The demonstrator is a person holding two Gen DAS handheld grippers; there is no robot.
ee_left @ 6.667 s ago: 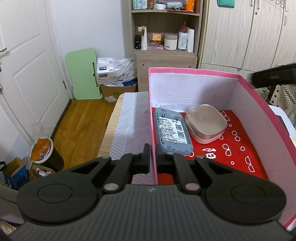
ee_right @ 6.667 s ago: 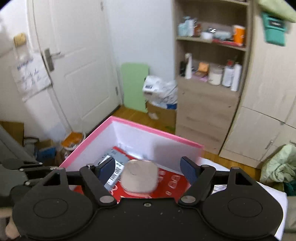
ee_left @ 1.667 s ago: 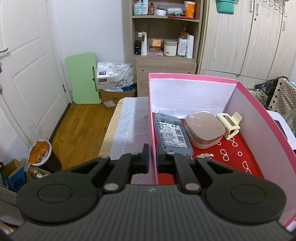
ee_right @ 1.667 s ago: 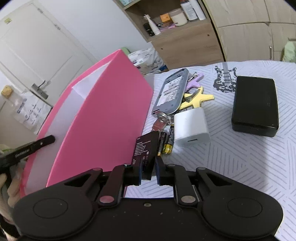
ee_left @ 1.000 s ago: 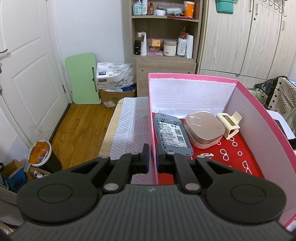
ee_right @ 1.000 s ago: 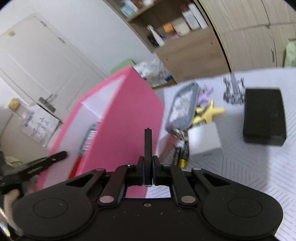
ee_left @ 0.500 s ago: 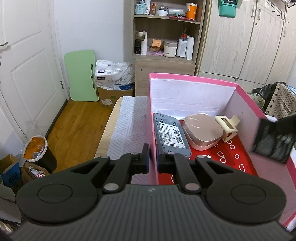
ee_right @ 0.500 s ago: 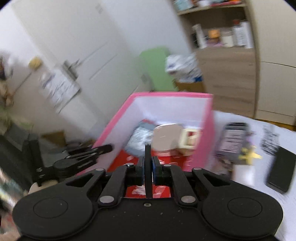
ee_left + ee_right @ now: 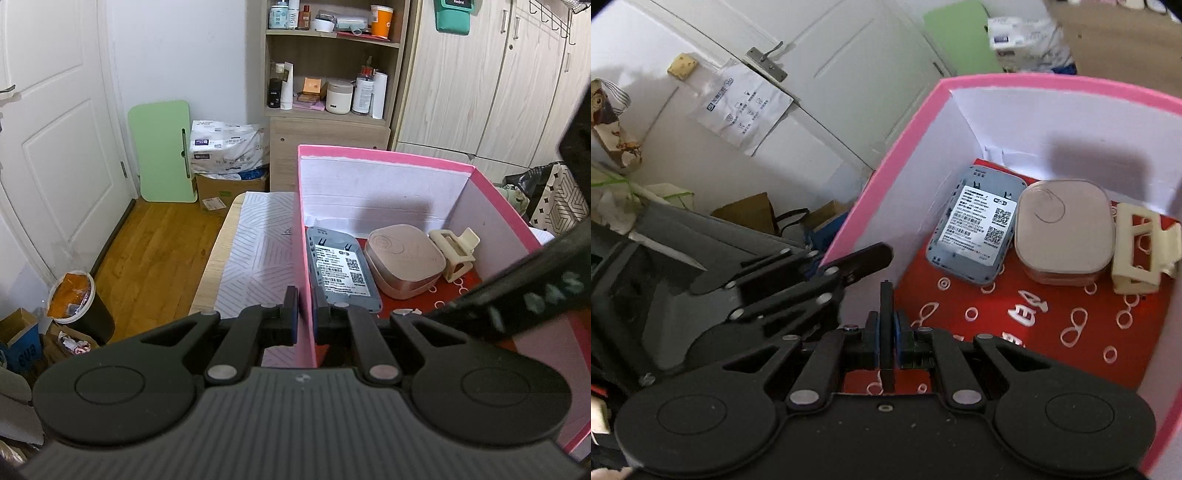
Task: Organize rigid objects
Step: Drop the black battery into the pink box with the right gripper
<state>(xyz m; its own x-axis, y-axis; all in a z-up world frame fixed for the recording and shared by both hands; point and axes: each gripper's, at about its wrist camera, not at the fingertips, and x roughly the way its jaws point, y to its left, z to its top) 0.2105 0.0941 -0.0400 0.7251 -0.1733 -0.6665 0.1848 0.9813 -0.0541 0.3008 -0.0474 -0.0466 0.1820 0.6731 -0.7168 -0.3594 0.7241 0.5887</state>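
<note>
Box, pink with a red floor, is sitting on the counter. Left gripper is pinching the box's left wall with its fingers closed on it. Inside, from left to right, a gray router, a tan case and a cream hair clip are lying side by side. Right gripper is hovering over the box, its fingers squeezing a thin black card standing on edge.

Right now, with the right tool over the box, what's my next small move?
Probably lower the right tool and release the thin black card onto the bare red floor in front of the grey device; the left tool already clamps the pink box wall.
</note>
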